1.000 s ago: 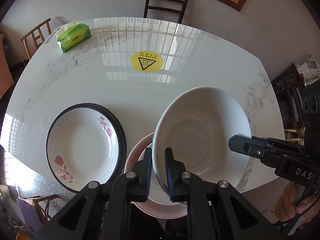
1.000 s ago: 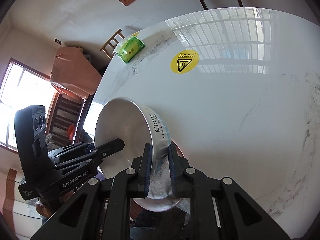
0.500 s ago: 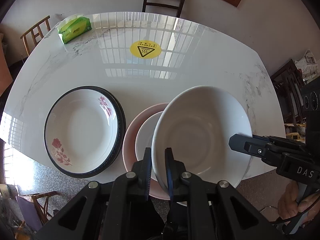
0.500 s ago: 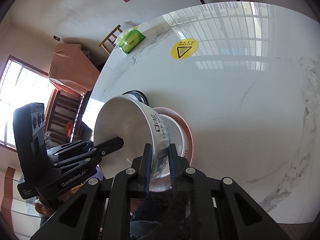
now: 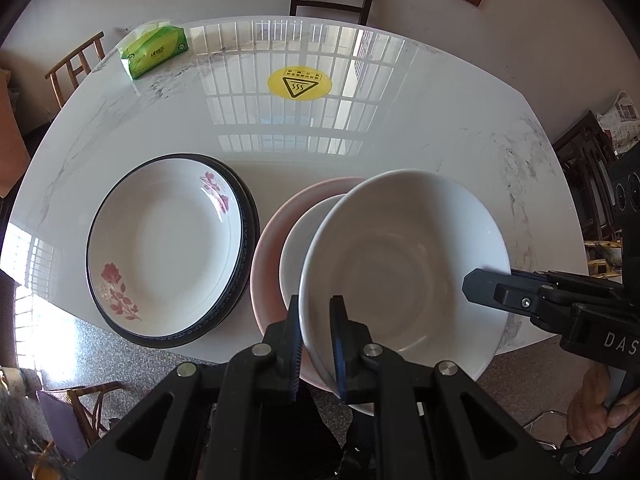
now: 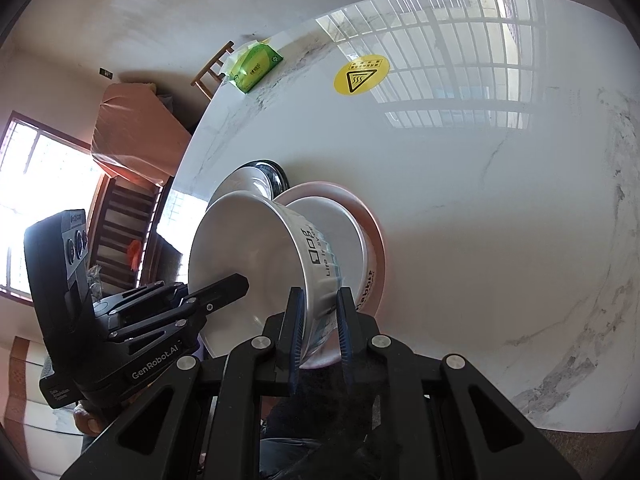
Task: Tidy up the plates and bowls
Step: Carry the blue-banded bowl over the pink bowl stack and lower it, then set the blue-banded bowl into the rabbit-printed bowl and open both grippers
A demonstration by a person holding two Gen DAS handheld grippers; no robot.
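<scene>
A large white bowl (image 5: 404,264) hangs tilted just above the table's near edge. My left gripper (image 5: 316,308) is shut on its near rim. My right gripper (image 6: 319,300) is shut on its right wall, beside the printed lettering, and shows in the left wrist view at the bowl's right rim (image 5: 480,284). Under the bowl a smaller white bowl (image 5: 304,240) sits on a pink plate (image 5: 272,236); I cannot tell whether the bowls touch. To the left lies a floral plate (image 5: 160,244) stacked on a dark-rimmed plate.
A white marble table (image 5: 400,128) carries a green tissue pack (image 5: 154,50) at the far left and a yellow warning sticker (image 5: 300,84) at the far middle. Chairs stand around the table. A hand (image 5: 596,412) holds the right gripper at the lower right.
Both grippers have carried the white bowl lower and over the small bowl on the pink plate. The pink plate and the floral plate now show more fully. The grips are unchanged.
</scene>
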